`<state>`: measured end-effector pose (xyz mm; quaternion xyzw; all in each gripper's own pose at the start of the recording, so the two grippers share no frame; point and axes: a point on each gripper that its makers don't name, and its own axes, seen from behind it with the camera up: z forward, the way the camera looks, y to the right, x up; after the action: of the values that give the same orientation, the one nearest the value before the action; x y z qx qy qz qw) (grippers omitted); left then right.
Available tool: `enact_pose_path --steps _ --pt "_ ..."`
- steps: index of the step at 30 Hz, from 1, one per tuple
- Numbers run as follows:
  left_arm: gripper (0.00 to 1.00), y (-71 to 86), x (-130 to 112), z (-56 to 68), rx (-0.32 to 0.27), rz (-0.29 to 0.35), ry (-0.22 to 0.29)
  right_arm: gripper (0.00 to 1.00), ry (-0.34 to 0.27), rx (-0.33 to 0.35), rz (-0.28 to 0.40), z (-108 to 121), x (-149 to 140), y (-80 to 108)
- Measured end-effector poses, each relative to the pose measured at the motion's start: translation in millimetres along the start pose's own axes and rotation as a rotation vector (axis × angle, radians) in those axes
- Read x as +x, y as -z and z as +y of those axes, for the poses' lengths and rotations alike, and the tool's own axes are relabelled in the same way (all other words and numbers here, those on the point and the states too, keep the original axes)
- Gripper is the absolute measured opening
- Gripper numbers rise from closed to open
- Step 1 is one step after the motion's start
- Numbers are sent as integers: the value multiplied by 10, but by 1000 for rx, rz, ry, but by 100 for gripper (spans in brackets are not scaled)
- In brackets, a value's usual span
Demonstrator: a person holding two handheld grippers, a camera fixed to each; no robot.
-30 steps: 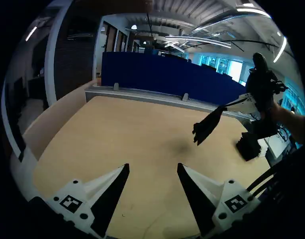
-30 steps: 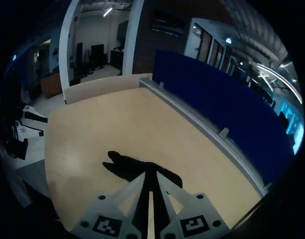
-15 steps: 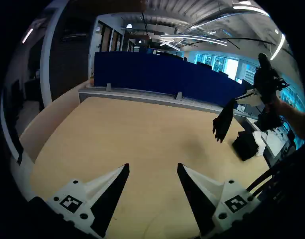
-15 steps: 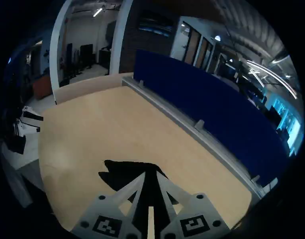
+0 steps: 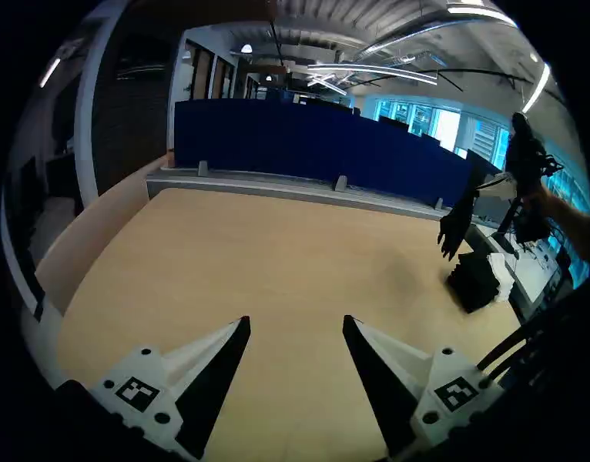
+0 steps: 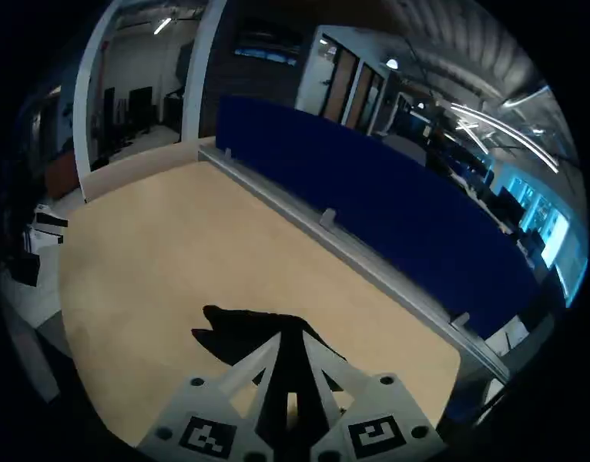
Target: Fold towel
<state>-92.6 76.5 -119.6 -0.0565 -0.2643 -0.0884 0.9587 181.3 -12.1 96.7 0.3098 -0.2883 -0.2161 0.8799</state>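
Right gripper (image 6: 289,344) clamps the black towel (image 6: 233,333); left gripper (image 5: 295,319) (square-coded tags (image 5: 137,393)) gapes wide

Over the table (image 5: 256,254), towel (image 5: 454,227); partition (image 5: 310,146) behind.

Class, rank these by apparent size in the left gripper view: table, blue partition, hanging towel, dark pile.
1. table
2. blue partition
3. hanging towel and dark pile look alike, so they are not ranked.

One towel (image 6: 233,331); two tools: left tool (image 5: 295,319), right tool (image 6: 291,339); one table (image 5: 256,246); one blue partition (image 5: 310,146).
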Motion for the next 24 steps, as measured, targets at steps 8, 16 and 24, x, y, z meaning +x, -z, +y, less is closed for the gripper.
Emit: enact_pose_path --steps 8,16,24 --pt "89 -68 21 159 2 -9 -6 4 -9 -25 -17 476 -207 116" --pt "89 -111 46 322 12 -21 -14 4 -29 -33 -27 832 -410 132" --pt "89 -159 66 437 19 -28 -7 4 -55 -29 -47 1007 -677 127"
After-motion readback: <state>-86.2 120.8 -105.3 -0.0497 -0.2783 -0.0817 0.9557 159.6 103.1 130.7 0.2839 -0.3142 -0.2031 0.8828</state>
